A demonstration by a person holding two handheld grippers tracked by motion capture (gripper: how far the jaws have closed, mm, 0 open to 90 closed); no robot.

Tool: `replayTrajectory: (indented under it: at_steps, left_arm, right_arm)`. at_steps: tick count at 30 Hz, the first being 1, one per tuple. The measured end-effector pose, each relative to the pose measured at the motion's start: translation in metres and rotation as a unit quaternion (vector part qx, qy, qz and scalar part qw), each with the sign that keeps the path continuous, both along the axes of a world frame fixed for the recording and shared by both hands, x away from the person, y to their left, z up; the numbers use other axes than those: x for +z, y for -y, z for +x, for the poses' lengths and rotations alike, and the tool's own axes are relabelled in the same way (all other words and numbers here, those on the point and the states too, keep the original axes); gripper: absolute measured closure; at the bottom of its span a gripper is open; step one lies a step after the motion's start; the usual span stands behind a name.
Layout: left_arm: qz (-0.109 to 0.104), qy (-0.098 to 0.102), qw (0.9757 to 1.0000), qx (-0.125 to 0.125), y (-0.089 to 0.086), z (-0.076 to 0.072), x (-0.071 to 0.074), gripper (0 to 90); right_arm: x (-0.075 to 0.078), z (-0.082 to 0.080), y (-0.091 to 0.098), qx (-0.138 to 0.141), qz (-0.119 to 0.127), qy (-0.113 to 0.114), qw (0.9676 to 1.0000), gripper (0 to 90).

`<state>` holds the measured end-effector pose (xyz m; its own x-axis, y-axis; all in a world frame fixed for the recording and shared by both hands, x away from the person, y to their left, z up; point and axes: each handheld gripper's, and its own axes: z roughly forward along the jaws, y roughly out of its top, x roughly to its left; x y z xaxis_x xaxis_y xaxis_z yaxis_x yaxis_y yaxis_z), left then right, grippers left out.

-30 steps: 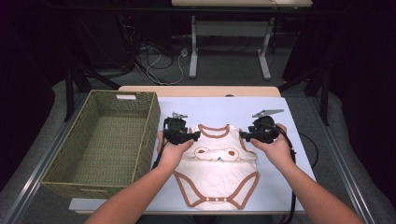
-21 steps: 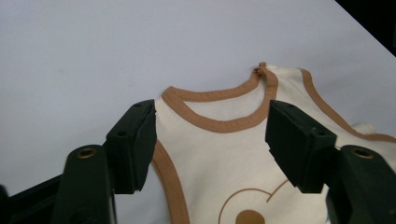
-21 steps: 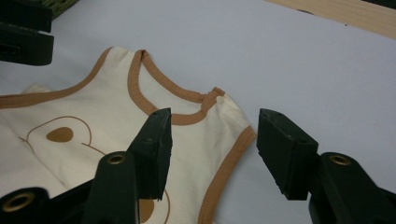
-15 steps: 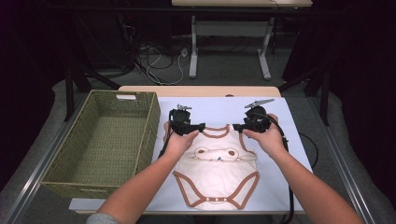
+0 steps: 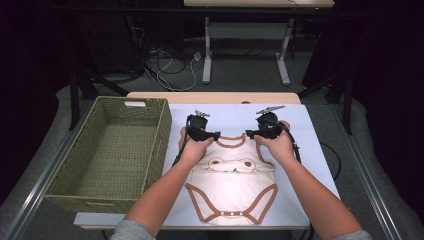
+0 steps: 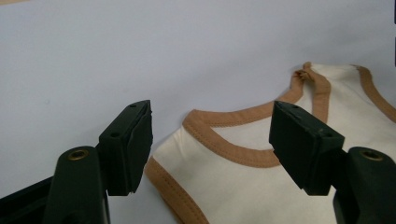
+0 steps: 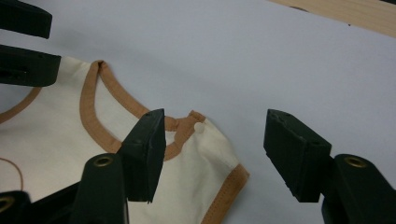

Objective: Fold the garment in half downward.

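Room: dark all round, with cables on the grey floor and the legs of a pale desk at 12 o'clock beyond the work area.
Tabletop (image 5: pixel 310 150): a wooden top covered by a white sheet, lit brightly from above.
Basket (image 5: pixel 162 131): woven, olive green, rectangular, standing at 9 o'clock from the garment, along the sheet's left edge.
Bodysuit (image 5: pixel 234 187): a cream baby bodysuit with tan trim, lying flat on the sheet in the middle, neck toward 12 o'clock, snap crotch toward 6 o'clock, a small bear face on the chest.
Left claw (image 5: pixel 206 135): held in the person's left hand at the garment's left shoulder, about 11 o'clock from the bear face. In the left gripper view its jaws stand apart, released, having just been opening; the shoulder strap (image 6: pixel 219 140) lies between them and neither pad presses on it.
Right claw (image 5: pixel 256 133): held in the right hand at the right shoulder, about 1 o'clock from the bear face. Its jaws are likewise released and have just been opening; the shoulder tab with its small white snap (image 7: pixel 199 127) sits just beside the left pad, the right pad over bare sheet.
Forearms: both come in from 6 o'clock, grey sleeves at the elbows.
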<state>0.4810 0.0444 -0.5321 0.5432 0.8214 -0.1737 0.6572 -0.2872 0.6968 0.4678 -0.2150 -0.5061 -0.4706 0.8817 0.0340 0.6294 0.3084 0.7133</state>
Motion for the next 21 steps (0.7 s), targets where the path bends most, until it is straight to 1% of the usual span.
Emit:
replayTrajectory:
  at_steps: [1, 2, 5, 7, 8, 9, 11, 12, 13, 14, 16, 18, 20, 21]
  left_arm:
    - [0.0, -0.002, 1.0, -0.001, 0.0, 0.001, -0.002, 34.2]
    - [0.006, -0.006, 1.0, 0.0, 0.0, 0.003, -0.005, 34.5]
    - [0.015, -0.008, 0.9998, 0.009, -0.002, 0.009, -0.011, 37.7]
    - [0.015, -0.009, 0.9998, 0.007, -0.004, 0.012, -0.015, 44.5]
    - [0.018, -0.007, 0.9998, 0.005, -0.006, 0.014, -0.016, 44.7]
    - [0.024, -0.008, 0.9996, 0.01, -0.007, 0.016, -0.018, 44.6]
    - [0.028, -0.011, 0.9994, 0.015, -0.009, 0.018, -0.02, 45.7]
    - [0.03, -0.01, 0.9993, 0.02, -0.01, 0.018, -0.02, 47.7]
    - [0.03, -0.012, 0.9993, 0.02, -0.012, 0.019, -0.02, 49.5]
    - [0.029, -0.015, 0.9992, 0.022, -0.012, 0.02, -0.02, 52.5]
    - [0.03, -0.023, 0.9991, 0.022, -0.013, 0.02, -0.021, 56.0]
    - [0.032, -0.022, 0.999, 0.021, -0.014, 0.021, -0.021, 59.8]
    - [0.029, -0.026, 0.9991, 0.017, -0.014, 0.021, -0.021, 65.2]
    - [0.031, -0.031, 0.9989, 0.015, -0.014, 0.02, -0.02, 67.3]
  right_arm:
    - [-0.002, 0.001, 0.0, -0.004, 0.001, 0.0, 1.0, 39.5]
    - [-0.002, 0.002, 0.0, -0.004, -0.002, 0.003, 1.0, 39.5]
    - [-0.004, 0.005, 0.002, -0.009, 0.006, 0.002, 0.9999, 41.1]
    - [-0.005, 0.006, 0.002, -0.013, 0.008, -0.003, 0.9999, 41.8]
    - [-0.006, 0.007, 0.002, -0.012, 0.007, -0.002, 0.9999, 41.7]
    - [-0.006, 0.007, 0.002, -0.013, 0.007, -0.005, 0.9999, 41.6]
    - [-0.007, 0.008, 0.003, -0.011, 0.003, -0.005, 0.9999, 41.9]
    - [-0.008, 0.008, 0.003, -0.011, 0.006, -0.007, 0.9999, 42.4]
    - [-0.007, 0.008, 0.004, -0.012, 0.002, -0.007, 0.9999, 42.6]
    - [-0.007, 0.008, 0.004, -0.016, 0.003, -0.01, 0.9998, 42.6]
    - [-0.007, 0.009, 0.006, -0.014, 0.002, -0.003, 0.9999, 42.6]
    - [-0.006, 0.009, 0.006, -0.023, 0.005, -0.006, 0.9997, 43.3]
    - [-0.005, 0.009, 0.008, -0.027, -0.001, -0.001, 0.9996, 45.1]
    - [-0.005, 0.009, 0.008, -0.029, 0.002, -0.002, 0.9996, 45.9]
